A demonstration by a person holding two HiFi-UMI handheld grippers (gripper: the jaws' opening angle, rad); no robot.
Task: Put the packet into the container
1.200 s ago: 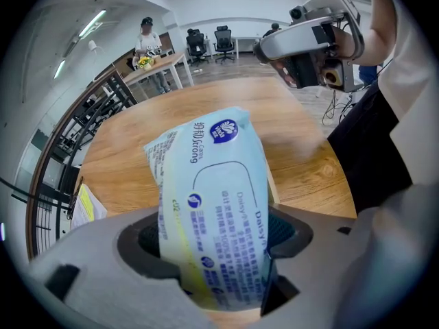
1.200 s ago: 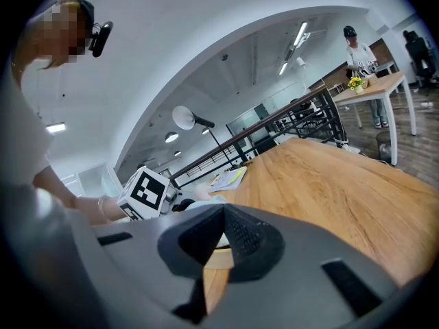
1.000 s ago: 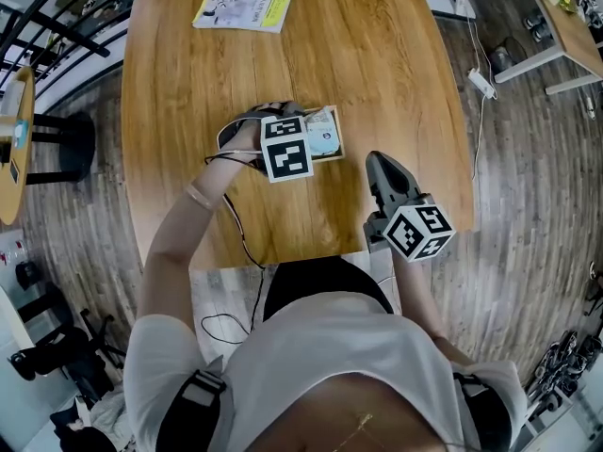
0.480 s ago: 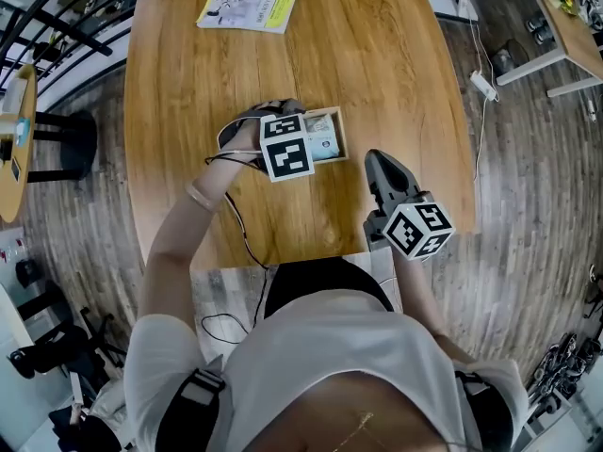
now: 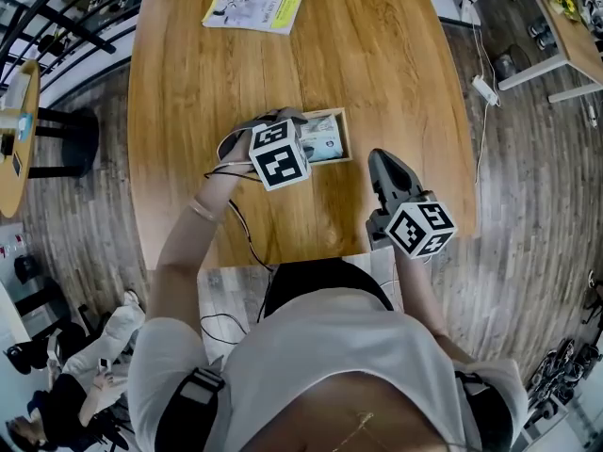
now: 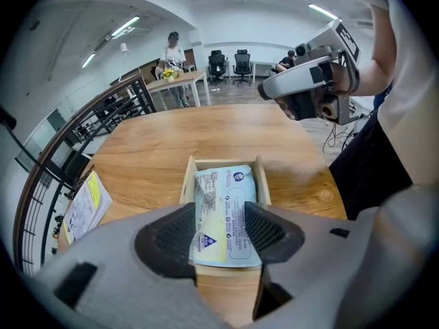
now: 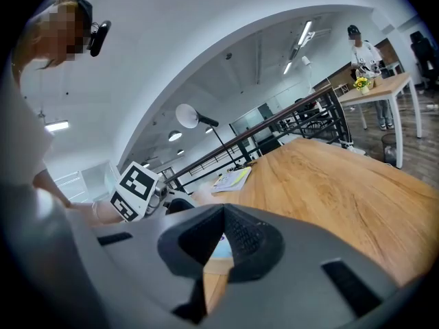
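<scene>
The left gripper (image 6: 221,230) is pointed steeply down at the wooden box (image 6: 186,181). Its jaws have just been closing, and the packet (image 6: 226,201) is now pinched between them, with both pads pressed on its long sides. The packet's far end lies inside the box ahead of the jaws. Its near end sticks out over the box's near wall, right between the pads. One near corner looks creased against the left pad.

The right gripper (image 7: 221,242) is held well off to the right of the left one, over the near edge of the table (image 5: 377,55). Its jaw tips are together with nothing held. A booklet (image 5: 254,5) is seen far ahead of the left gripper, at the table's far edge.
</scene>
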